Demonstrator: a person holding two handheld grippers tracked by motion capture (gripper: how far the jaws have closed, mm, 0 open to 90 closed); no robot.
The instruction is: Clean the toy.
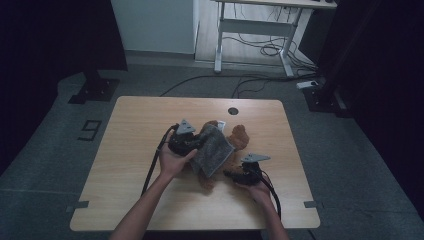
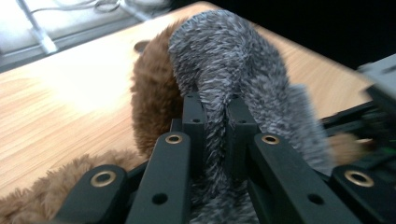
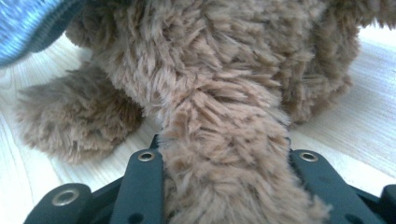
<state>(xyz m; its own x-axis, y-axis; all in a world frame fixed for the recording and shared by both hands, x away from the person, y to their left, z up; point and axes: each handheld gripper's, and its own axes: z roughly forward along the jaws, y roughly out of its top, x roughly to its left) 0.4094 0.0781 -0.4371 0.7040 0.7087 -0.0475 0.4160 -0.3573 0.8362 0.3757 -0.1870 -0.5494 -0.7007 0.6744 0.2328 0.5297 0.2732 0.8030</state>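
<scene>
A light wooden counter [image 1: 130, 150] with rounded corners and a round cable hole [image 1: 233, 111] near its far edge stands on a grey floor [image 1: 45, 145] that bears a large painted numeral [image 1: 89, 130] to the left. Beyond it black cables [image 1: 260, 50] trail under a white-framed desk [image 1: 250, 25], and dark stands flank the room on both sides.

Near the middle of the counter lies a brown plush toy [image 1: 237, 137], with a grey fuzzy cloth [image 1: 212, 149] draped over it. The left claw [image 1: 197, 145], in the person's left hand [image 1: 172, 161], is pressed together on a fold of the grey cloth; in the left gripper view the cloth [image 2: 219, 70] rises from between the black jaws and arches over the brown fur [image 2: 152, 98]. The right claw [image 1: 231, 175], held in the right hand [image 1: 257, 187] at the near side of the toy, pinches a limb of the plush; in the right gripper view that limb [image 3: 224, 158] runs down between the jaws, with the toy's body resting on the pale wood [image 3: 355, 135]
</scene>
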